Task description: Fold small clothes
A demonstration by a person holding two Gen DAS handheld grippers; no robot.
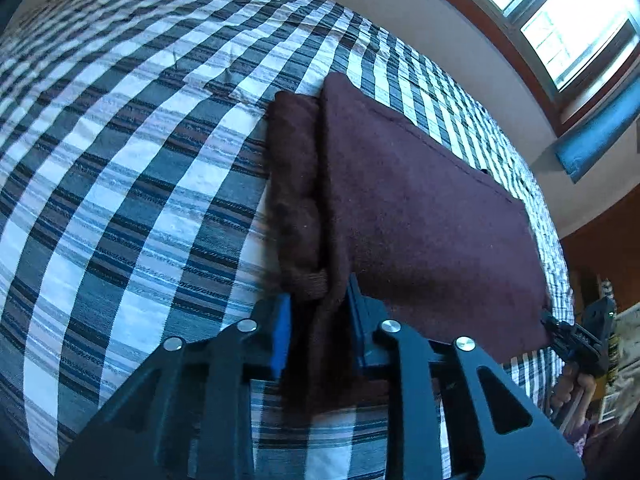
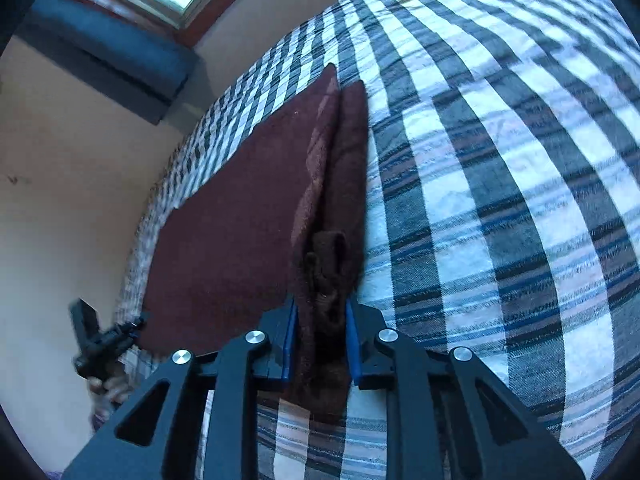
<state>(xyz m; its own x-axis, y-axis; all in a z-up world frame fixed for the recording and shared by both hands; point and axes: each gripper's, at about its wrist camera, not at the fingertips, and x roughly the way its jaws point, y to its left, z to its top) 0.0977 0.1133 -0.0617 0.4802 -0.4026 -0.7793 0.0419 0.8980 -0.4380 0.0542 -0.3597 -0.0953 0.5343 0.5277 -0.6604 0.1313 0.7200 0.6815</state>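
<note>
A dark maroon garment point(image 1: 420, 216) lies on the checked bed cover point(image 1: 140, 160), its near layer raised above a folded strip point(image 1: 292, 184) beneath. My left gripper point(image 1: 320, 320) is shut on the garment's near corner, cloth bunched between its blue pads. My right gripper point(image 2: 322, 332) is shut on the other near corner of the same garment point(image 2: 240, 216), with a ribbed cuff point(image 2: 328, 264) just past its fingers. Each gripper shows small in the other's view: the right one point(image 1: 576, 340) and the left one point(image 2: 108, 340).
The checked bed cover point(image 2: 500, 200) spreads wide beyond the garment. A wall point(image 2: 60, 200) runs along the bed's far side, with a window point(image 1: 560, 12) and a blue ledge point(image 1: 600, 132) above it. Clutter point(image 1: 616, 360) stands past the bed's end.
</note>
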